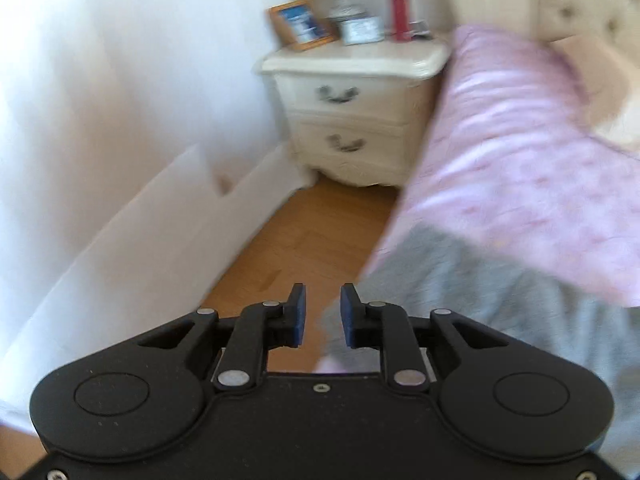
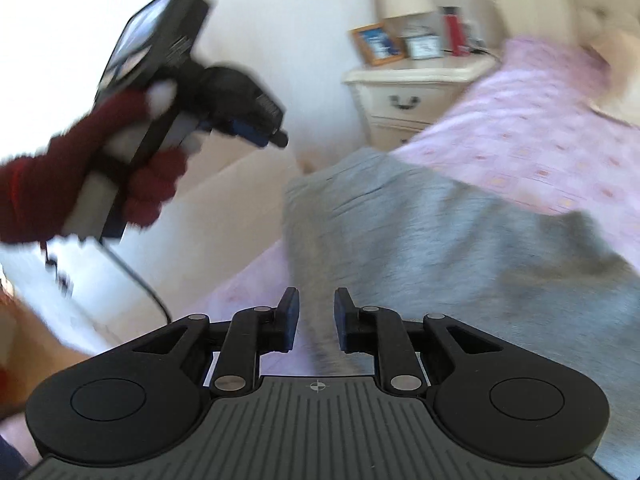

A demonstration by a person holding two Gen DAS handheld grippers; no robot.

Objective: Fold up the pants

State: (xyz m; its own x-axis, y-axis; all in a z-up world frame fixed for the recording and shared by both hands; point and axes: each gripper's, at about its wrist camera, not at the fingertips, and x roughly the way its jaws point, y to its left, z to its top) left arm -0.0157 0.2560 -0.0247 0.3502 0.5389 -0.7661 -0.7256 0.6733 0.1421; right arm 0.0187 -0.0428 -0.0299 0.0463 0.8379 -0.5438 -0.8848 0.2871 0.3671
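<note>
Grey pants (image 2: pixel 460 232) lie spread on a bed with a pink patterned cover (image 2: pixel 540 136). In the left wrist view the pants (image 1: pixel 480 300) reach the bed's left edge on the pink cover (image 1: pixel 520 152). My left gripper (image 1: pixel 323 314) is open and empty, held beside the bed edge over the wooden floor; it also shows in the right wrist view (image 2: pixel 276 132), held up in a red-gloved hand. My right gripper (image 2: pixel 316 318) is open and empty, just above the near edge of the pants.
A cream nightstand (image 1: pixel 352 92) stands past the bed, holding a picture frame (image 1: pixel 302 24), a red bottle (image 1: pixel 400 12) and small items. A white wall (image 1: pixel 120 100) and a wooden floor strip (image 1: pixel 304 240) run along the left. A tufted headboard (image 1: pixel 592 4) is at the far right.
</note>
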